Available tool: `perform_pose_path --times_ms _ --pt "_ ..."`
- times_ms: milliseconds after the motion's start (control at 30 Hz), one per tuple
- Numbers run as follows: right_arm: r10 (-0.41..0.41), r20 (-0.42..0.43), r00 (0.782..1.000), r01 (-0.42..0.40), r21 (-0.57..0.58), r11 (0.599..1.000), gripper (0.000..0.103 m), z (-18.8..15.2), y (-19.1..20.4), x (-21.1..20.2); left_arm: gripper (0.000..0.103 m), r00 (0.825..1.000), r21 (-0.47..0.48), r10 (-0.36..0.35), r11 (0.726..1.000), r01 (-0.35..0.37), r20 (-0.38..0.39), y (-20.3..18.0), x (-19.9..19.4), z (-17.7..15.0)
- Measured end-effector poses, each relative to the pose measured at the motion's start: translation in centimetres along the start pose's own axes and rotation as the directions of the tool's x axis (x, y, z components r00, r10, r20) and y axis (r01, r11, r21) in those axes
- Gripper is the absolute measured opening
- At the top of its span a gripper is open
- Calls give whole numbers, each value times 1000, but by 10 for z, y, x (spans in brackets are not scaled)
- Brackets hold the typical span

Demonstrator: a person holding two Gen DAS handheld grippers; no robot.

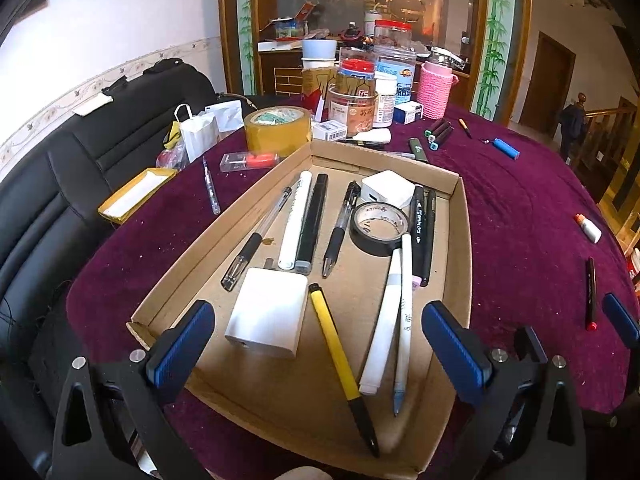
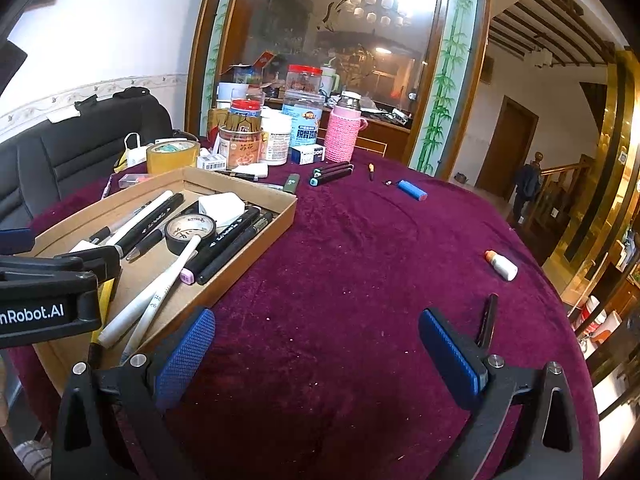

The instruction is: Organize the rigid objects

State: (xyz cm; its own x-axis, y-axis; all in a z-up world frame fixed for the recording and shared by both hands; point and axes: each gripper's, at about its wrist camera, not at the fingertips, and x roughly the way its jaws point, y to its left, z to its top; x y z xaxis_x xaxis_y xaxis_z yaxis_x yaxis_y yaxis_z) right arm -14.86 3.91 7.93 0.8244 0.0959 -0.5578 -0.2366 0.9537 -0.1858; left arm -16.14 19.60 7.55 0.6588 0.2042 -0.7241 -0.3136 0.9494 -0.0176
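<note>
I judge the task well advanced: the shallow brown cardboard tray (image 1: 460,240) already holds many pens, a black tape roll (image 1: 380,226) and two white chargers. My left gripper (image 1: 318,354) hangs wide and empty over the tray, and my right gripper (image 2: 316,354) is wide and empty above the purple velvet tablecloth (image 2: 380,248). Left outside are the dark pen with red end (image 1: 591,294) beside the right gripper, the small white glue bottle (image 2: 501,265), the blue lighter (image 2: 412,190) and the black markers (image 2: 332,173).

black tool (image 2: 316,360), blue textured pads (image 2: 184,356), silver screws
</note>
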Motion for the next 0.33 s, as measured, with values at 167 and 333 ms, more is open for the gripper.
perform_pose_path --times_ms 167,333 --pt "2 -3 1000 -2 -13 1000 103 1 5 0 103 1000 -16 -4 1000 4 -8 5 2 -1" --pt "12 -8 1000 -12 0 1000 103 2 2 0 103 999 -17 -38 999 37 -27 5 2 -1"
